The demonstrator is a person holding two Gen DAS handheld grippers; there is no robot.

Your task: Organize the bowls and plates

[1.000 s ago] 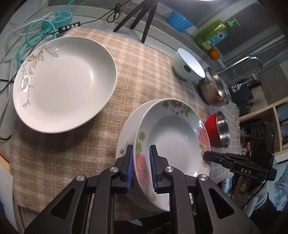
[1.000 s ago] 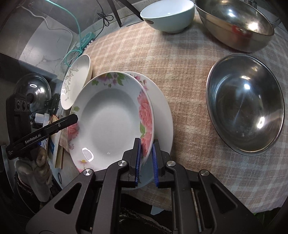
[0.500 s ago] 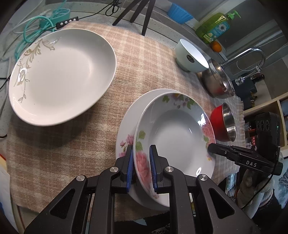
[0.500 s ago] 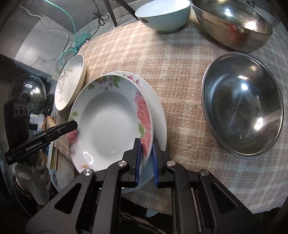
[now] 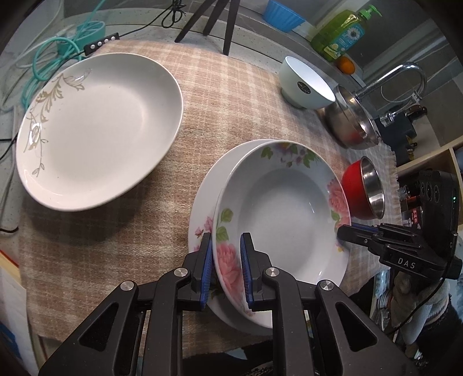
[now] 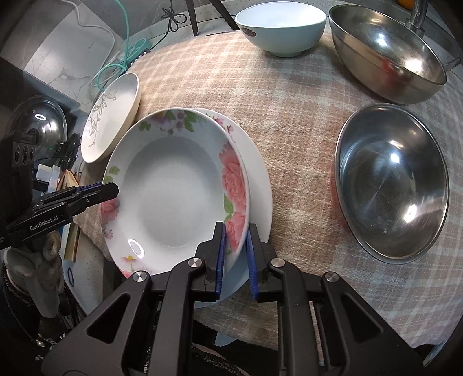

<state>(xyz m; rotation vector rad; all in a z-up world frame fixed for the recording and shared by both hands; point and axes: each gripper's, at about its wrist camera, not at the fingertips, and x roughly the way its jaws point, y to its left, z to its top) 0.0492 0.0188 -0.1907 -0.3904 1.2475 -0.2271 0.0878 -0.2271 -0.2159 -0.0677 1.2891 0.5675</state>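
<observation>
A deep plate with pink flowers [image 5: 277, 219] [image 6: 176, 191] sits over a second flowered plate [image 5: 202, 208] [image 6: 257, 185] on the checked cloth. My left gripper [image 5: 226, 240] straddles its near rim, jaws slightly apart around the rim. My right gripper [image 6: 235, 230] straddles the opposite rim the same way, jaws slightly apart. A white plate with a gold leaf pattern [image 5: 98, 127] [image 6: 111, 115] lies to the left. A pale green bowl [image 5: 305, 84] [image 6: 282, 26] stands at the back.
A large steel bowl [image 6: 390, 179] with a red outside [image 5: 361, 188] sits right of the plates. Another steel bowl [image 6: 385, 49] stands behind it by the tap [image 5: 399, 78]. A tripod leg [image 5: 228, 26], teal cable [image 5: 43, 57] and soap bottle [image 5: 338, 34] lie at the back.
Both grippers have eased their jaws apart around the flowered plate's rim. The plate has come lower onto the plate beneath it.
</observation>
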